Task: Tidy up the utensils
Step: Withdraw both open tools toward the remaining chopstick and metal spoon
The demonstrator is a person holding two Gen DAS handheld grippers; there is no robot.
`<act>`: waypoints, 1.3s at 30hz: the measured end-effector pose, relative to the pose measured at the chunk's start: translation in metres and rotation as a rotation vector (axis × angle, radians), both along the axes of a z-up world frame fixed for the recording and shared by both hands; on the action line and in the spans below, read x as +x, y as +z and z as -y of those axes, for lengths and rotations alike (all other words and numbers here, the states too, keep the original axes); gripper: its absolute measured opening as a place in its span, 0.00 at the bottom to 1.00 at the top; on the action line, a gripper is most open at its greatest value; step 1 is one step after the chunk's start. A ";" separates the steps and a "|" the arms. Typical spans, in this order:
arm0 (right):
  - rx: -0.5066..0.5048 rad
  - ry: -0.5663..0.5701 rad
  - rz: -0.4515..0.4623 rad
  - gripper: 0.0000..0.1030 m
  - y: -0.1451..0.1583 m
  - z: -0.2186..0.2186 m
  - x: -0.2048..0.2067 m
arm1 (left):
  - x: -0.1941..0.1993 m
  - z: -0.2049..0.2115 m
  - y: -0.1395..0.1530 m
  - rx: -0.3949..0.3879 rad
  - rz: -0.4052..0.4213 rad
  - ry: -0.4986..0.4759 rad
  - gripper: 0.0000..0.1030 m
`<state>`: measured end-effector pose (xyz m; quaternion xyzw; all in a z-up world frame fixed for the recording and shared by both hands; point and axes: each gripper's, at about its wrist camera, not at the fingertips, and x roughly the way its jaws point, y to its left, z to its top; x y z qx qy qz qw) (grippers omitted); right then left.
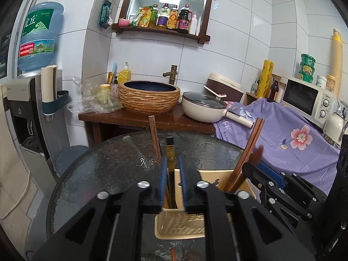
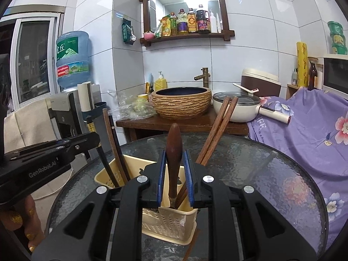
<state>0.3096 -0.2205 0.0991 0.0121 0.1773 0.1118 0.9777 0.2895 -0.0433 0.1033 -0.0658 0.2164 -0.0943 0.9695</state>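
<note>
A beige perforated utensil holder [image 1: 180, 224] [image 2: 165, 221] stands on the round glass table [image 1: 104, 169]. My left gripper [image 1: 172, 159] is open around a black, gold-banded chopstick [image 1: 170, 150] that stands in the holder's left compartment, with a gap beside the right pad. A red-brown chopstick [image 1: 154, 139] leans next to it. My right gripper [image 2: 175, 152] is open around a brown wooden utensil handle [image 2: 174, 148] that stands upright in the right compartment, the pads just off it. A wooden chopstick pair [image 2: 219, 128] leans there too.
One loose chopstick [image 2: 191, 245] lies on the glass by the holder's base. Behind the table are a counter with a woven basin [image 1: 150, 97] and a cream pot [image 1: 204, 108], and a purple flowered cloth [image 1: 293, 148] on the right. A person's fingers [image 2: 28, 235] show at lower left.
</note>
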 end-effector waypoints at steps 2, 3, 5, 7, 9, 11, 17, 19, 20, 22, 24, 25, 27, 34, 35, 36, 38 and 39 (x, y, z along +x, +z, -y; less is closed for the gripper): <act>0.005 -0.007 0.008 0.44 0.002 0.002 -0.002 | -0.004 -0.003 0.001 -0.009 0.010 0.003 0.35; 0.013 -0.012 0.020 0.45 0.003 0.004 -0.005 | -0.007 -0.004 0.002 -0.013 0.016 0.000 0.38; 0.013 -0.011 0.027 0.45 0.005 0.008 -0.010 | -0.013 -0.006 0.004 -0.019 0.026 -0.005 0.42; 0.015 -0.010 0.032 0.45 0.006 0.011 -0.017 | -0.020 -0.009 0.005 -0.016 0.034 -0.011 0.49; 0.017 -0.012 0.024 0.46 0.005 0.016 -0.026 | -0.030 -0.012 0.006 -0.006 0.052 -0.003 0.59; 0.028 -0.004 -0.002 0.51 0.002 0.022 -0.035 | -0.041 -0.015 0.003 0.007 0.066 0.010 0.67; 0.007 0.049 -0.111 0.55 -0.023 0.026 -0.063 | -0.060 -0.029 -0.027 0.008 -0.024 0.010 0.79; -0.012 0.081 -0.168 0.55 -0.038 0.023 -0.070 | -0.063 -0.030 -0.041 0.021 -0.082 -0.006 0.79; -0.019 0.086 -0.185 0.55 -0.044 0.023 -0.072 | -0.064 -0.029 -0.050 0.035 -0.110 -0.015 0.79; -0.035 0.103 -0.230 0.55 -0.060 0.021 -0.078 | -0.067 -0.027 -0.066 0.065 -0.150 -0.023 0.79; -0.054 0.123 -0.275 0.55 -0.075 0.018 -0.081 | -0.070 -0.026 -0.081 0.085 -0.186 -0.028 0.79; -0.066 0.131 -0.294 0.55 -0.082 0.017 -0.082 | -0.071 -0.026 -0.090 0.086 -0.210 -0.030 0.79; -0.086 0.154 -0.328 0.55 -0.095 0.012 -0.085 | -0.071 -0.027 -0.105 0.075 -0.259 -0.040 0.78; -0.170 0.234 -0.414 0.55 -0.124 -0.005 -0.093 | -0.072 -0.026 -0.130 0.086 -0.334 -0.066 0.68; -0.190 0.246 -0.422 0.55 -0.128 -0.008 -0.094 | -0.071 -0.025 -0.132 0.088 -0.341 -0.069 0.66; -0.203 0.256 -0.428 0.55 -0.131 -0.010 -0.094 | -0.071 -0.025 -0.135 0.092 -0.351 -0.072 0.63; -0.233 0.282 -0.444 0.55 -0.134 -0.014 -0.095 | -0.072 -0.022 -0.138 0.095 -0.363 -0.077 0.59; -0.259 0.290 -0.445 0.55 -0.136 -0.016 -0.096 | -0.072 -0.021 -0.139 0.094 -0.369 -0.080 0.57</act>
